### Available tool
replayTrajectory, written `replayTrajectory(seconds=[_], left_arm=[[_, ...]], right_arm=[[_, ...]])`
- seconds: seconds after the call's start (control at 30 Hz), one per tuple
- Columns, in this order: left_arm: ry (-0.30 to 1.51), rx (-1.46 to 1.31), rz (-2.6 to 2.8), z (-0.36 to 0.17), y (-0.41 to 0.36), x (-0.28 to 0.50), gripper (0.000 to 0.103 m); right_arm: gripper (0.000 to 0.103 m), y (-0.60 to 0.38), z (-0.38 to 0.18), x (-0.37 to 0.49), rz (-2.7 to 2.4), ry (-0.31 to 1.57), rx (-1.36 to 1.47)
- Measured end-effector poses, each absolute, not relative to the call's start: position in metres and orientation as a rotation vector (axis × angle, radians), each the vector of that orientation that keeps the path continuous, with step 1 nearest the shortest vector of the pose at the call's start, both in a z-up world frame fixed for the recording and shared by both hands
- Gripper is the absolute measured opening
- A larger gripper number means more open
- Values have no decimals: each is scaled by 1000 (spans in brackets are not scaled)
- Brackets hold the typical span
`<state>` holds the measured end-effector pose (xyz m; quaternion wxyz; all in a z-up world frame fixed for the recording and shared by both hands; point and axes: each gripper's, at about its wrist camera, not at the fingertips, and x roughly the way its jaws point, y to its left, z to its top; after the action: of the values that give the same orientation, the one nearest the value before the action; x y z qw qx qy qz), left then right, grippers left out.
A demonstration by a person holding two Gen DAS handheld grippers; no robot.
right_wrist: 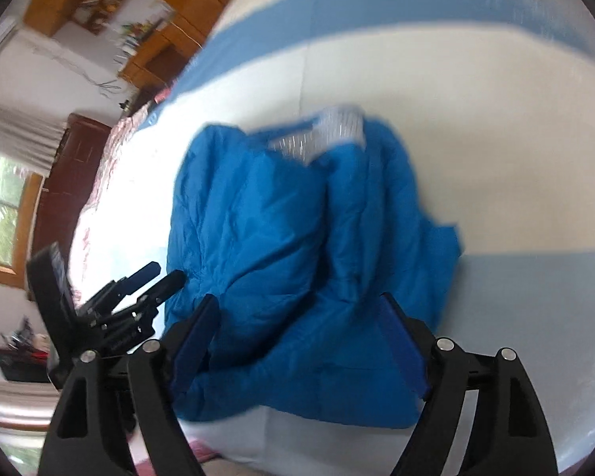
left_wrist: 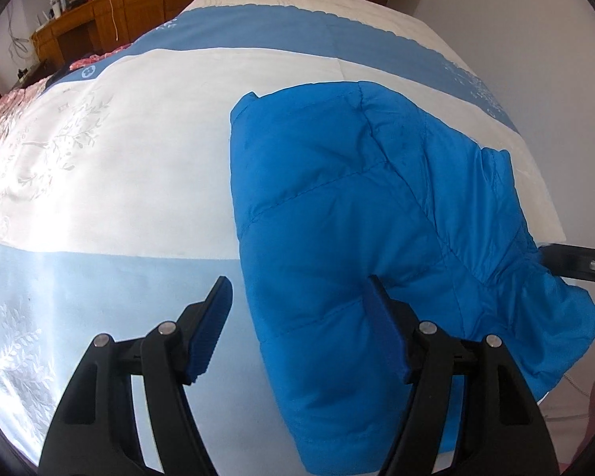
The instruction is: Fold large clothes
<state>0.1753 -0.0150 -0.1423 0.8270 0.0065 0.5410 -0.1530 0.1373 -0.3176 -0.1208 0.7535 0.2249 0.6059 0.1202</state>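
A bright blue quilted padded jacket (left_wrist: pixel 357 214) is lying partly folded on the white-and-blue patterned bedspread (left_wrist: pixel 119 158), its long axis running away from both cameras. The left gripper (left_wrist: pixel 297 329) is being held spread wide and empty, only its right finger overlapping the jacket's near left edge. The right gripper (right_wrist: pixel 297 341) is likewise being held released, straddling the near hem, and is judged the nearer.

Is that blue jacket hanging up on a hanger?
No, the blue puffer jacket lies bunched on the blue-and-white bedspread, with no hanger in sight.
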Motion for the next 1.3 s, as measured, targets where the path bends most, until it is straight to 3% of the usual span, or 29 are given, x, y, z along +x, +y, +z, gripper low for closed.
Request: replayTrajectory(seconds=[0.23,0.3,0.37,0.43,0.57,0.9,1.1,1.3], left_arm=[[1152,3,-331,-151,-21,181,68],[1151,4,-335,-151,-22,180,68],[1153,4,-335,-150,-22,180,68],[1159,-6,-340,-148,-22,182,68],[1125,22,-349,-132,-25,174,68],[1051,50,-443,-94,-56,160,69],[1120,88,-474,-123,-76,160,69],[1174,56,-487,-163,-80,166,74]], right_arm=[[84,-292,-138,162,265,1384,517],[71,-282,-139,167,233,1386,450],[44,-278,-140,169,216,1382,408],[30,-279,-135,169,244,1362,418],[17,-283,-112,158,292,1291,401],[14,-327,-71,127,322,1173,451],[14,-362,-110,118,256,1213,517],[23,-384,-168,109,242,1234,605]])
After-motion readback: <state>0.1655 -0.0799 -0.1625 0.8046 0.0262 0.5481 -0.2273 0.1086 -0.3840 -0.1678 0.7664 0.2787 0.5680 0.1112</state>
